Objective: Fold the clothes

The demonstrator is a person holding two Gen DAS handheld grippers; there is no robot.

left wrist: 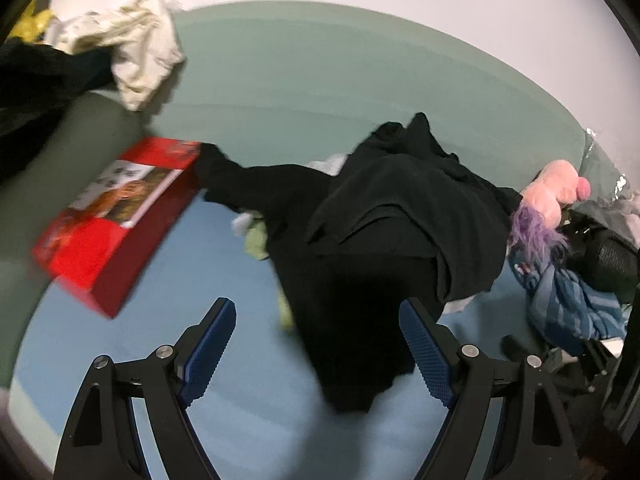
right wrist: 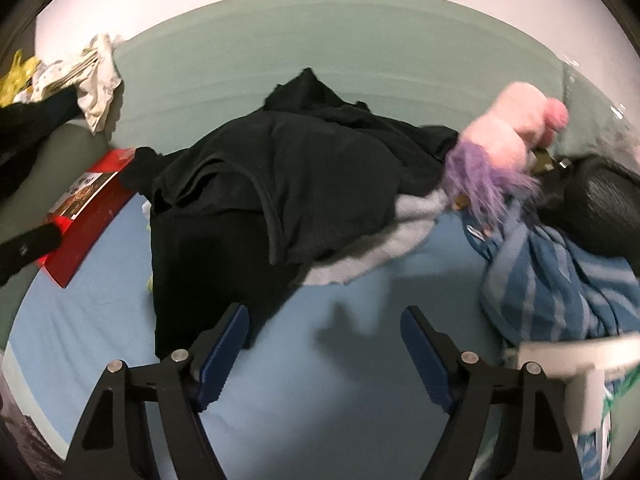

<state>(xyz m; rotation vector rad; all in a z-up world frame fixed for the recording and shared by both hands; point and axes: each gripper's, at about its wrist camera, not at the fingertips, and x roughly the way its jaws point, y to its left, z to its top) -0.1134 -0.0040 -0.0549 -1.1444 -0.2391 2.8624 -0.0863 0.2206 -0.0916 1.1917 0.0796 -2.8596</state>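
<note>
nothing looks folded yet: the crumpled black cotton garment (right wrist: 256, 184) lies heaped on the light blue bed sheet (right wrist: 360, 360). left hand-held gripper (left wrist: 316, 344) and right hand-held gripper (right wrist: 324, 344) both gape wide, empty, near its lower hem.

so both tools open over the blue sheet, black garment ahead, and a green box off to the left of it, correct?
Not quite: the box is red, not green, as the left wrist view shows. Otherwise correct: left tool and right tool are open over the blue sheet, black garment ahead.
</note>
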